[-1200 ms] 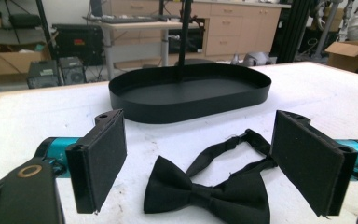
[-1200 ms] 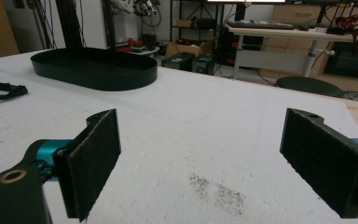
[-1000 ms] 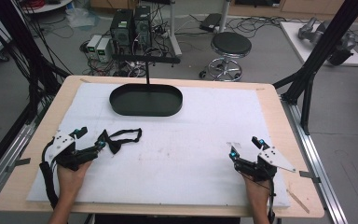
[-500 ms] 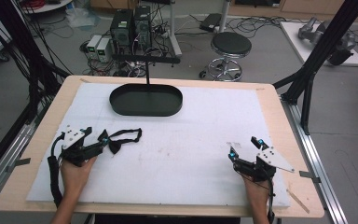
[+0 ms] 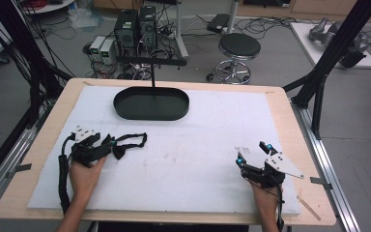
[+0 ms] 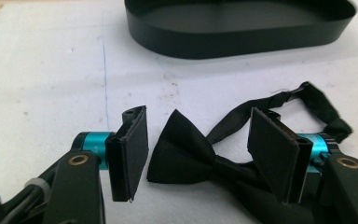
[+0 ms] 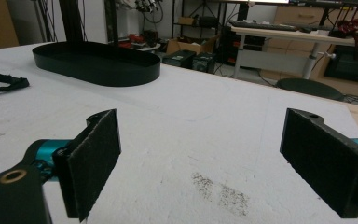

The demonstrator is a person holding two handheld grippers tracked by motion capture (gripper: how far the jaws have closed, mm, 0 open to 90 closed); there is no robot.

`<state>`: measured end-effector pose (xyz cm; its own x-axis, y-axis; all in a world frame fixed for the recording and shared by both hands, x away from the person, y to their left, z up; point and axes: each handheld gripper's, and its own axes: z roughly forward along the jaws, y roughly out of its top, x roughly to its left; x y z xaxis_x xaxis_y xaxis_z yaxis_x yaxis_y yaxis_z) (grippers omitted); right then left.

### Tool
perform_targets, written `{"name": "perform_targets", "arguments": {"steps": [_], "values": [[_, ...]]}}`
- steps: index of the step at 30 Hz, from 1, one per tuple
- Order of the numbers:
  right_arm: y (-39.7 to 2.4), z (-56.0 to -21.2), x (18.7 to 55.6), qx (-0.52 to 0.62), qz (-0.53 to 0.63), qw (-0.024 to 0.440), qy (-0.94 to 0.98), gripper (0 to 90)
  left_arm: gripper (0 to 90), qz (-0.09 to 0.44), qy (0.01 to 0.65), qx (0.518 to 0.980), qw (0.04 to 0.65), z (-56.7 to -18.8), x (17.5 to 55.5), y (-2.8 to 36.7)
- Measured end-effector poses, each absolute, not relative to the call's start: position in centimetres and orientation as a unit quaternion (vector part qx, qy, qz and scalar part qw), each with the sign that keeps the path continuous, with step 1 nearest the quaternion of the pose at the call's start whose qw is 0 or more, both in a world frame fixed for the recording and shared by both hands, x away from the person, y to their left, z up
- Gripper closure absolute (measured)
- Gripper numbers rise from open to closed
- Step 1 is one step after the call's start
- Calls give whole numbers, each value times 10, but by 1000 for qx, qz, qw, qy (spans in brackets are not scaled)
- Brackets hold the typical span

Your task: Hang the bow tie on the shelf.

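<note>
Left claw [image 6: 198, 154] is closing around the black bow tie [image 6: 186, 151], jaws apart, pads not yet pressing on it. Bow tie is lying flat on the white surface [image 5: 198, 159], near the black oval tray [image 5: 151, 103]. Right claw [image 5: 252, 153] is sitting wide apart, well apart from the tray.

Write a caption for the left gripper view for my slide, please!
Left gripper, jaws closing in but not yet pressing, straddles a black fabric bow tie on the white padded table, before a black oval tray.
</note>
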<state>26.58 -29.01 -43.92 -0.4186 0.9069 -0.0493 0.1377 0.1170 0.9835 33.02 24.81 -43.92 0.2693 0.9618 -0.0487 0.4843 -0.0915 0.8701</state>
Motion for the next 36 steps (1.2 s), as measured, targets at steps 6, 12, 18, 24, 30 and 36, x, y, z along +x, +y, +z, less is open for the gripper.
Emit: {"name": "perform_targets", "arguments": {"steps": [6, 12, 18, 24, 30, 36], "values": [[-290, -439, 265, 400, 530, 362, 655, 115, 401, 291, 541, 694, 375, -441, 341, 239], [-290, -439, 265, 401, 530, 361, 655, 115, 476, 286, 550, 697, 360, -443, 343, 239], [-290, -439, 265, 398, 530, 363, 655, 115, 558, 287, 548, 703, 351, -444, 343, 236], [-290, -439, 265, 398, 529, 364, 655, 115, 691, 290, 538, 711, 347, -444, 342, 234], [-290, -439, 265, 397, 530, 364, 655, 114, 823, 293, 535, 715, 343, -445, 341, 233], [-290, -439, 265, 396, 530, 366, 655, 115, 844, 300, 527, 710, 358, -442, 338, 232]]}}
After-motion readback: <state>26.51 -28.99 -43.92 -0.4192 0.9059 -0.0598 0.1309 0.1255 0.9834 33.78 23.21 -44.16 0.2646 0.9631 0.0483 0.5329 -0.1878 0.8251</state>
